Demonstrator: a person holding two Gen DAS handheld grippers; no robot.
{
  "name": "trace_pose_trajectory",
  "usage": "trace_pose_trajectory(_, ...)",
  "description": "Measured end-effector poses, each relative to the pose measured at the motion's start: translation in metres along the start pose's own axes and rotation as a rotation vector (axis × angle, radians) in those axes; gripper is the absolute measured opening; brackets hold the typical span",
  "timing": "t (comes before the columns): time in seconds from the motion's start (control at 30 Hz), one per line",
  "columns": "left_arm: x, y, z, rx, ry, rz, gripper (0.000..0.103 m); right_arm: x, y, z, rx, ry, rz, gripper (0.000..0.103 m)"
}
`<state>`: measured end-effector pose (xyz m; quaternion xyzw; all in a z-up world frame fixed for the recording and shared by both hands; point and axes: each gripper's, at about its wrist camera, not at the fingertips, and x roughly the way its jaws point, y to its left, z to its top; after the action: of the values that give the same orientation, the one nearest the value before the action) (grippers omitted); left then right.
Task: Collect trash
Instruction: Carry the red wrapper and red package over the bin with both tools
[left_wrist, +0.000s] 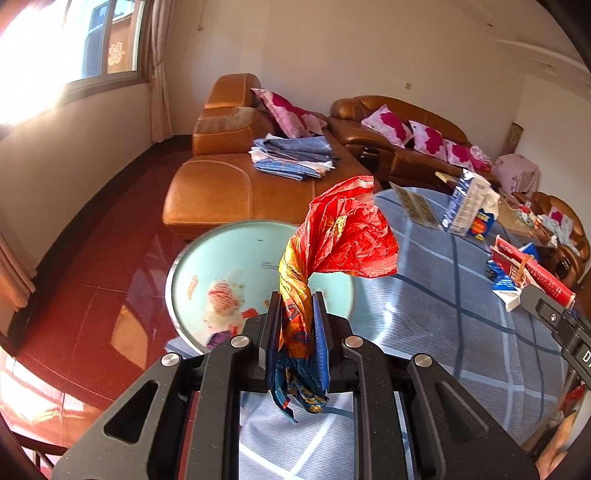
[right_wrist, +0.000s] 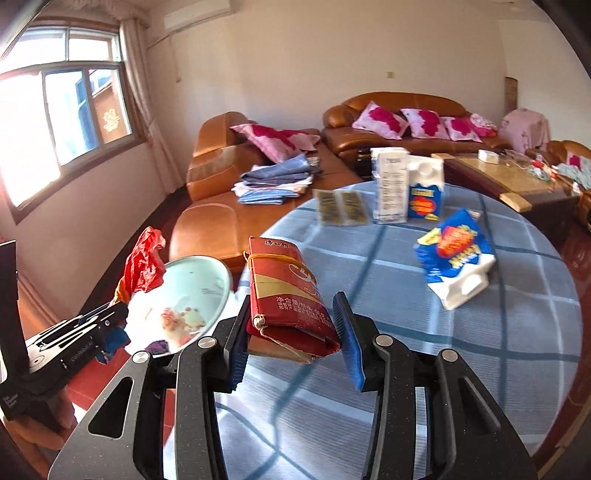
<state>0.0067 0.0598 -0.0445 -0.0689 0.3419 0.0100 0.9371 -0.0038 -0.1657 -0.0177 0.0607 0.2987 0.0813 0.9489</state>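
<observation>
tongs: 2 (left_wrist: 297, 321) (right_wrist: 291, 325) | wrappers: 2 (left_wrist: 340, 236) (right_wrist: 456, 251) | cartons: 2 (right_wrist: 391, 184) (right_wrist: 426, 192) | red packet: 1 (right_wrist: 288, 291) | bin: 1 (left_wrist: 221, 258) | desk: 1 (right_wrist: 480, 332) — all showing.

The table (right_wrist: 480, 350) wears a blue cloth with a white and dark-blue check. Beside it, a pale green bin (left_wrist: 221, 258); behind, tan leather sofas (left_wrist: 229, 184) bearing pink-flowered pillows (left_wrist: 388, 125).

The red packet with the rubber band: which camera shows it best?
The right wrist view. There the red packet fills the centre between the right tool's pads, with its printing and rubber band clear. The left wrist view shows it only small at the right edge, partly hidden by that tool.
</observation>
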Motion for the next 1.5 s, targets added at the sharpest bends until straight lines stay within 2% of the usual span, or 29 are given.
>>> trace_pose_trajectory(0.67, 0.024, 0.049, 0.001, -0.068, 0.033, 0.09, 0.017, 0.042, 0.074, 0.011, -0.108, 0.035, 0.105, 0.043)
trace_pose_trajectory(1.03, 0.049, 0.052, 0.002, -0.074, 0.073, 0.123, 0.016, 0.071, 0.095, 0.012, -0.134, 0.069, 0.128, 0.043)
trace_pose_trajectory(1.5, 0.095, 0.054, 0.007, -0.074, 0.159, 0.148, 0.016, 0.126, 0.105, 0.01, -0.141, 0.17, 0.152, 0.043)
